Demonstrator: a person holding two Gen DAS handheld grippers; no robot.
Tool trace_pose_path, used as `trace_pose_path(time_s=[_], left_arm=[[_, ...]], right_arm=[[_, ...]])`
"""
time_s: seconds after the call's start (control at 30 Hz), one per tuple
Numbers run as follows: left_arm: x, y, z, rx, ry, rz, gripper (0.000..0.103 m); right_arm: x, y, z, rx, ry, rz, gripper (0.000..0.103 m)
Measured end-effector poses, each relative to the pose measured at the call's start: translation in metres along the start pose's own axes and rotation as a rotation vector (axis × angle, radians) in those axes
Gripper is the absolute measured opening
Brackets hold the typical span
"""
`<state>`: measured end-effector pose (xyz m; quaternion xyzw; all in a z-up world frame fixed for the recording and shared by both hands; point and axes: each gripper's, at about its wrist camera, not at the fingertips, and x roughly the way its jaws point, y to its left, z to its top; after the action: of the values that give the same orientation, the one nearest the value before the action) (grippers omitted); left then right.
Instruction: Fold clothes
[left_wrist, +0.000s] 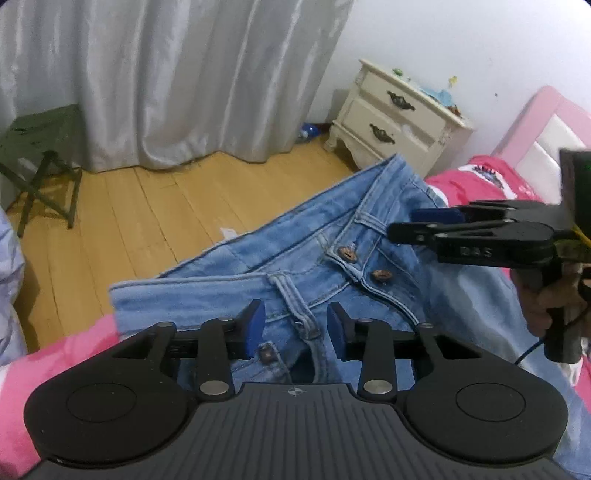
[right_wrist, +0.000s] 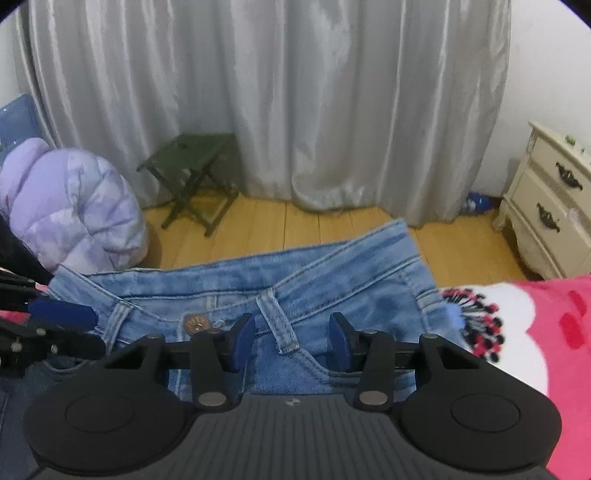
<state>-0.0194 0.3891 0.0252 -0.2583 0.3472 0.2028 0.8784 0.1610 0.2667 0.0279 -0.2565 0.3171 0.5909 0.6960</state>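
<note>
the light blue jeans (left_wrist: 332, 258) lie on the bed, on a pink blanket (left_wrist: 55, 362) with a white patch and a burst of small dark and red dots, and their waistband end reaches the bed's edge, towards the wooden floor (left_wrist: 147, 221) and the grey curtain (left_wrist: 166, 74). the waistband runs crosswise in front of both cameras, while the legs run back under the grippers and out of sight, so the long axis lies from the bed's edge back towards the person. the fly is open, with brown metal buttons (left_wrist: 380, 275) showing down the placket and belt loops standing off the band. the left gripper (left_wrist: 295, 325) hovers just over the waistband beside a belt loop, its blue-padded fingers (left_wrist: 255, 321) released and parted, with denim showing in the gap but nothing pinched. the right gripper (right_wrist: 291, 334) sits the same way over another belt loop (right_wrist: 277, 321), its fingers (right_wrist: 340, 336) apart and not clamped on the cloth. seen from the left wrist, the right gripper's side carries raised letters reading "das", and a hand (left_wrist: 546, 295) is wrapped around its handle. a cream nightstand (left_wrist: 399, 118) with two drawers, both closed, stands by the wall next to the pink headboard (left_wrist: 546, 118); small bits in green, blue and yellow lie on its top, too small to name. a green folding stool (right_wrist: 192, 173) stands before the curtain, and a lilac puffer jacket (right_wrist: 74, 206) is heaped at the left in the right wrist view. a blue bottle (right_wrist: 476, 203) lies on the floor near the nightstand.
</note>
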Motion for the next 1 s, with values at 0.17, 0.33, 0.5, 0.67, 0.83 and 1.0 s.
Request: trace_pose_path(time_s=[0.17, 0.33, 0.5, 0.67, 0.83, 1.0], left_arm=[[0.017, -0.002, -0.013, 0.020, -0.003, 0.031, 0.026], [0.013, -0.002, -0.021, 0.032, -0.038, 0.051, 0.005], [-0.006, 0.008, -0.024, -0.040, -0.128, 0.024, 0.001], [-0.027, 0.007, -0.027, -0.046, -0.236, 0.033, 0.000], [-0.038, 0.016, -0.022, -0.073, -0.290, 0.051, 0.000], [-0.025, 0.034, -0.016, -0.098, -0.269, 0.119, 0.000]], right_arm=[[0.021, 0.007, 0.001, 0.002, 0.067, -0.007, 0.027], [0.026, 0.017, -0.001, -0.015, 0.056, -0.059, 0.011], [0.002, 0.035, -0.002, -0.019, -0.094, -0.127, 0.008], [-0.008, 0.033, 0.002, 0.019, -0.160, -0.122, 0.008], [-0.009, 0.030, 0.013, 0.067, -0.211, -0.099, 0.007], [0.018, 0.032, 0.031, 0.077, -0.205, -0.076, 0.007]])
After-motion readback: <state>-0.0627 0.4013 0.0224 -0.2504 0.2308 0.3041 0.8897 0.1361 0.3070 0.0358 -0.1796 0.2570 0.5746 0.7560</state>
